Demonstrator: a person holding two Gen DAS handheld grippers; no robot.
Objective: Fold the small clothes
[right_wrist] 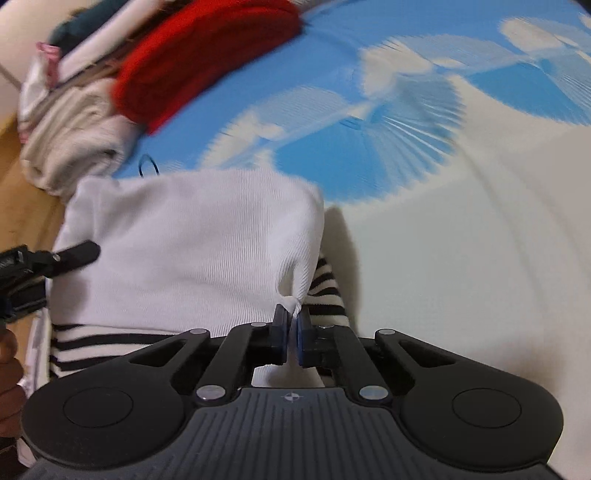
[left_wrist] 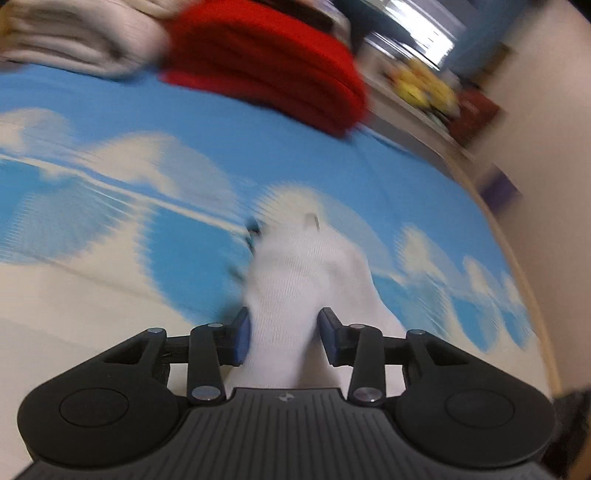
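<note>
White ribbed cloth (right_wrist: pixel 192 251) is hanging across the centre of the right wrist view, one corner of it bunched between the nearly shut pads of the right tool (right_wrist: pixel 291 325), which is pinching it at lower centre. In the left wrist view the same white cloth (left_wrist: pixel 295 280) is running up from the bottom centre between the pads of the left tool (left_wrist: pixel 282 332), which are pressing in on it from both sides. A black-and-white striped garment (right_wrist: pixel 99 343) is showing beneath the white cloth at lower left and just right of the pinched corner. The left tool (right_wrist: pixel 40 262) is also reaching in at the left edge of the right view. Behind, a bed sheet (left_wrist: pixel 110 206) printed with blue sky and clouds is lying blurred, with a folded red garment (left_wrist: pixel 266 62) and cream folded clothes (left_wrist: pixel 74 33) sitting at the upper left.
</note>
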